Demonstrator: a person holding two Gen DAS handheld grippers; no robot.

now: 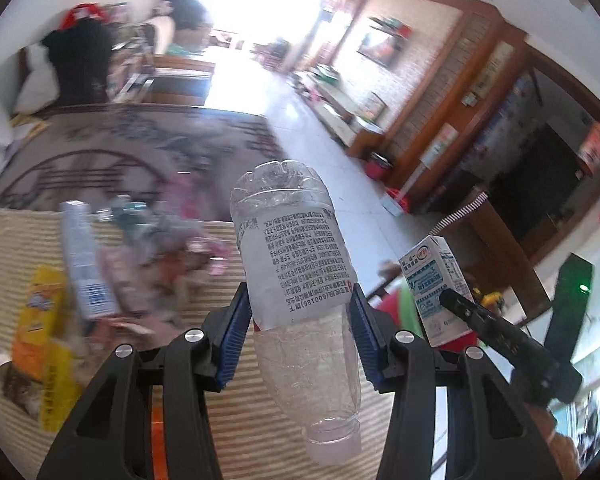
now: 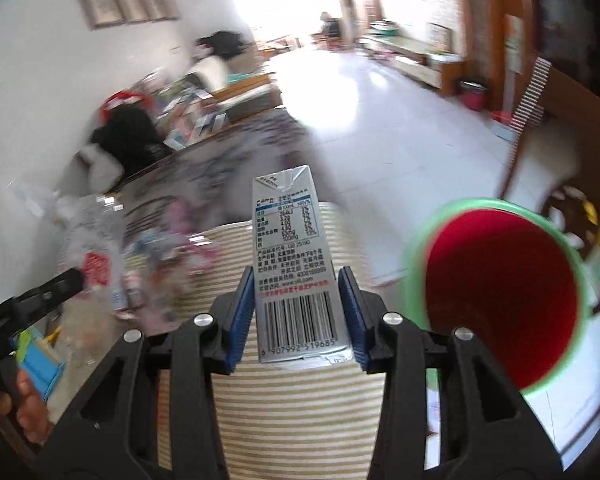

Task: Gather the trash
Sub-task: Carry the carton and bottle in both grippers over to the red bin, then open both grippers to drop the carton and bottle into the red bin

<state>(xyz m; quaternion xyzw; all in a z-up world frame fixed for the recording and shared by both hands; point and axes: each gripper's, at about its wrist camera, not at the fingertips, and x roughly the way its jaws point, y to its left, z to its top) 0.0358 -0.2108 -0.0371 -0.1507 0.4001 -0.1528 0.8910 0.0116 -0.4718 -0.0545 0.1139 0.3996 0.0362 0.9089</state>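
Observation:
My left gripper (image 1: 300, 320) is shut on a clear empty plastic bottle (image 1: 296, 272) with a white printed label, held bottom up above a striped cloth. My right gripper (image 2: 296, 312) is shut on a small silver milk carton (image 2: 292, 264) with a barcode, held upright. The carton also shows in the left wrist view (image 1: 436, 284) at right, with the right gripper's finger (image 1: 484, 320) on it. A red bin with a green rim (image 2: 500, 292) stands open just right of the carton. A pile of blurred wrappers and packets (image 1: 132, 264) lies on the cloth at left.
The striped cloth (image 2: 292, 412) covers the table under both grippers. A yellow packet (image 1: 44, 320) and a white-blue box (image 1: 84, 264) lie at left. A patterned rug (image 1: 140, 148) and white tiled floor (image 2: 400, 128) lie beyond. Wooden furniture (image 1: 480, 120) lines the right wall.

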